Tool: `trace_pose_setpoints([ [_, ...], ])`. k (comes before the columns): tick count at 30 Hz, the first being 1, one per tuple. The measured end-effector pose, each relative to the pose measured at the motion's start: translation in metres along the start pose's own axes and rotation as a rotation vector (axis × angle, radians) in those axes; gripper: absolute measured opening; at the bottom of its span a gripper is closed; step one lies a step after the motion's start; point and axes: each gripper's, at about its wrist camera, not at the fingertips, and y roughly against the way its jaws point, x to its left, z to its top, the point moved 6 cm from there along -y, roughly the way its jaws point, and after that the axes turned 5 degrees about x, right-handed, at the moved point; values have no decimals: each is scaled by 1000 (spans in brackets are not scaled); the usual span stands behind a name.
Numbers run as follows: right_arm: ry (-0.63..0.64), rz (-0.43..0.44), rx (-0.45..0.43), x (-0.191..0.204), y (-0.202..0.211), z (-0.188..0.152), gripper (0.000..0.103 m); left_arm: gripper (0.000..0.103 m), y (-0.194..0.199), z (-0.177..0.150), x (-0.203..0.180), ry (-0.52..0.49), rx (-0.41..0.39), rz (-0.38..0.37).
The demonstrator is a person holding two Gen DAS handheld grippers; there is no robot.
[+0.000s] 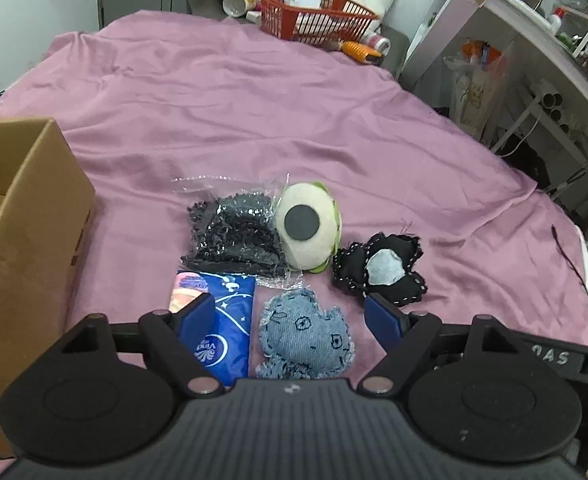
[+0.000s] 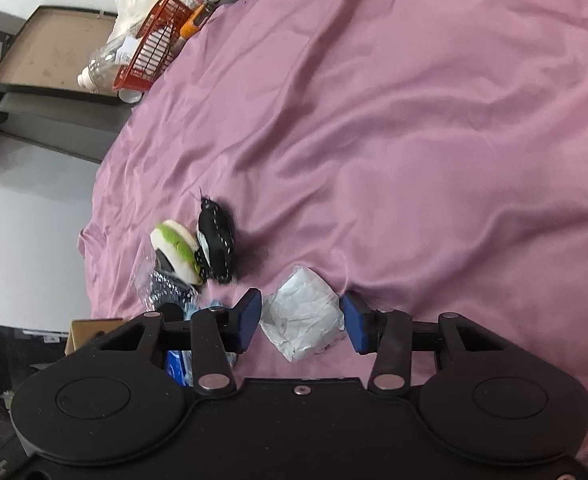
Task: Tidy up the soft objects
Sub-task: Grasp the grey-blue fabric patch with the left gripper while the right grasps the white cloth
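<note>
Left wrist view: the left tongs (image 1: 296, 320) hung spread wide above a bed covered with a pink sheet (image 1: 254, 112), holding nothing; between and just beyond their blue pads lay a denim plush (image 1: 306, 336) with stitched eyes, flat on the sheet; to its left lay a blue packet (image 1: 230, 320), partly hidden behind the left pad; beyond these lay a clear bag of black pieces (image 1: 234, 236), touching a round cream-and-green plush (image 1: 308, 228) with a dark disc on its face; to the right of that sat a black plush (image 1: 382, 272) with white stitching and a pale patch, just beside the right pad; an open cardboard box (image 1: 26, 220) stood at the left edge of the bed, well apart from the cluster; a red basket (image 1: 314, 16) stood at the far edge of the bed among bottles and clutter.

Right wrist view: the right tongs (image 2: 301, 322) were spread, one pad on either side of a crumpled white bundle (image 2: 302, 316) lying on the sheet; whether the pads touched it cannot be told; the black plush and the cream-and-green plush lay together farther off to the left, with the clear bag beside them; the red basket stood at the far left edge of the bed.
</note>
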Motion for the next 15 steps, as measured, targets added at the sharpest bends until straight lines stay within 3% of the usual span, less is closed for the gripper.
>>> trace_pose_setpoints([
  [3,-11,11,-6,-2,-1,4,44,75,-7,-3,-5,-1,19,-9],
  [11,-15,0,-24,-1,-1,6,44,75,-18,-6,-20,-59,61,95],
  [15,-4,-25,-40,3,1,4,44,70,-25,-10,-29,-82,78,184],
])
